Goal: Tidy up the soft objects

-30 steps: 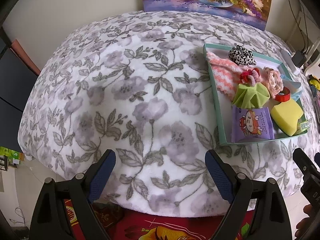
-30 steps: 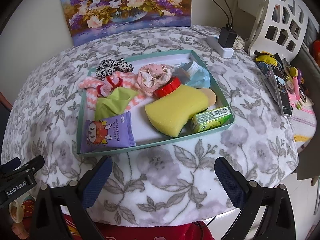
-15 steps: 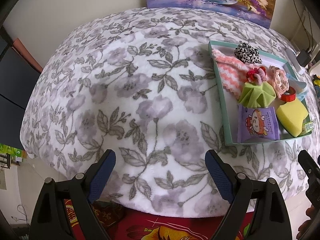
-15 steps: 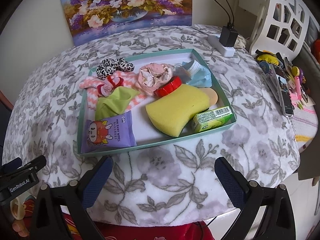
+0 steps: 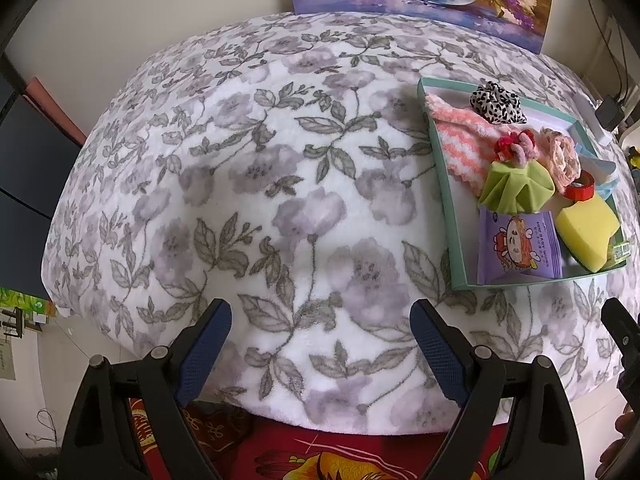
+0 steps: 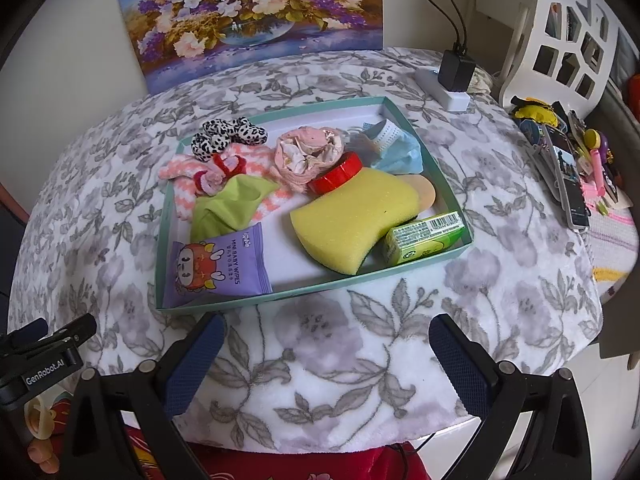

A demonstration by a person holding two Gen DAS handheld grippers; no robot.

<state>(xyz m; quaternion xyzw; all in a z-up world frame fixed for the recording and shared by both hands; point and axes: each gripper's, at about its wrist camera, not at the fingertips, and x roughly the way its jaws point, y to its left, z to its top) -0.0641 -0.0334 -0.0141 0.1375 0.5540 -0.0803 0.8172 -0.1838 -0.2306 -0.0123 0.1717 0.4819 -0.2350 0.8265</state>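
Only the right wrist view shows the power adapter [image 6: 456, 70] behind the tray [image 6: 312, 293]; both the left gripper [image 5: 320, 334] and the right gripper [image 6: 326, 354] are spread and empty.

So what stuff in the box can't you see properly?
- Round tan thing, right wrist view: mostly behind the yellow sponge.
- Striped cloth, right wrist view: partly under the green cloth.
- Green packet, left wrist view: nearly hidden by the sponge.

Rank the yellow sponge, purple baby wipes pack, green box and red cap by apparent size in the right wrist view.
1. yellow sponge
2. purple baby wipes pack, nearer the camera, so the gap to the sponge is unsure
3. green box
4. red cap
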